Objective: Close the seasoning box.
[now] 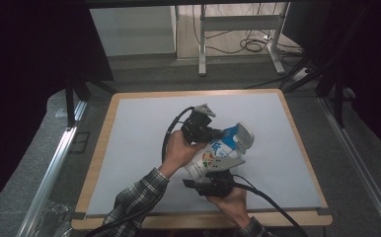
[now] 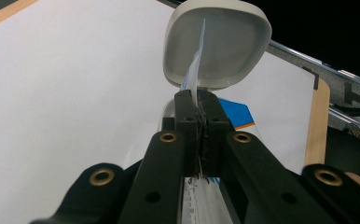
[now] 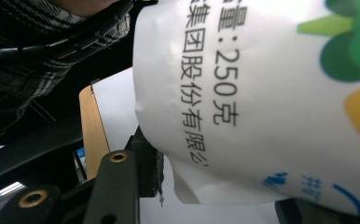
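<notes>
Pouch (image 1: pixel 217 155) held by both jaws; left gripper view shows white bowl (image 2: pixel 218 44) beyond clamped top edge.

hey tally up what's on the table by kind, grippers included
Grippers: 2, the left gripper and the right gripper
Printed bags: 1, the white bag
Bowls: 1, the white bowl
Total: 4

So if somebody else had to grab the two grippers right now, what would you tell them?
Left gripper: shut on the top edge of the white bag, right beside the white bowl.
Right gripper: at the bag's lower end; jaws either side of it, grip unclear.
Bag held tilted over the grey mat, top toward the bowl.
Done: bag lifted. Left: apparently opening or pouring; nothing seen in the bowl.
</notes>
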`<state>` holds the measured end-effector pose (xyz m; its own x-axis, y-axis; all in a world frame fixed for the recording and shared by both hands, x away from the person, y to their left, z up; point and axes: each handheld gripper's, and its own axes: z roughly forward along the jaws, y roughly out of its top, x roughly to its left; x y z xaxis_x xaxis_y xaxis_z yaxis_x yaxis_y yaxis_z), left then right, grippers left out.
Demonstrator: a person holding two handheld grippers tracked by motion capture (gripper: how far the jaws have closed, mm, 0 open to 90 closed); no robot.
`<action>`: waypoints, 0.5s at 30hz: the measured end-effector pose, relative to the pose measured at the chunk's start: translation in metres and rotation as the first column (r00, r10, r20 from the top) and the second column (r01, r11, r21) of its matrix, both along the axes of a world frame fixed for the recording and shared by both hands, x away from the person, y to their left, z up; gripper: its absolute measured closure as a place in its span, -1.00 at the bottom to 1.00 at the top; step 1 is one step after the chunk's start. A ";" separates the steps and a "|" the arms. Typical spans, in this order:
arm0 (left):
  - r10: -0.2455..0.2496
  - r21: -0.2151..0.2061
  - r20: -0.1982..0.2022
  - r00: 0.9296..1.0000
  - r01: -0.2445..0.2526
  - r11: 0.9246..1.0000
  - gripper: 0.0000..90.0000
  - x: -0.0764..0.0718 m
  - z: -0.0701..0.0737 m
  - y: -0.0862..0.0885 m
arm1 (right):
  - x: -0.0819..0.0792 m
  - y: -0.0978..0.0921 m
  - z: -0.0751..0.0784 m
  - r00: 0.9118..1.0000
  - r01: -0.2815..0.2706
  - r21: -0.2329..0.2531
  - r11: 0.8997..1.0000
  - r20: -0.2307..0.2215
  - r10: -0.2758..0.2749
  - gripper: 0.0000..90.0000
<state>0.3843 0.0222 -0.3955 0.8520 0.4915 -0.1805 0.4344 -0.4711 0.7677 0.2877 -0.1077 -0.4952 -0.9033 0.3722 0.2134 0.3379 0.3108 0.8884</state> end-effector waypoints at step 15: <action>0.007 0.013 -0.014 1.000 -0.007 1.000 0.97 0.002 0.002 -0.001 | -0.002 0.001 0.002 1.000 -0.007 0.004 1.000 0.003 0.007 0.24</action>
<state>0.3862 0.0214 -0.3934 0.8462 0.4996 -0.1856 0.4479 -0.4781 0.7555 0.2861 -0.1070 -0.4935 -0.9063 0.3654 0.2123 0.3333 0.3093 0.8906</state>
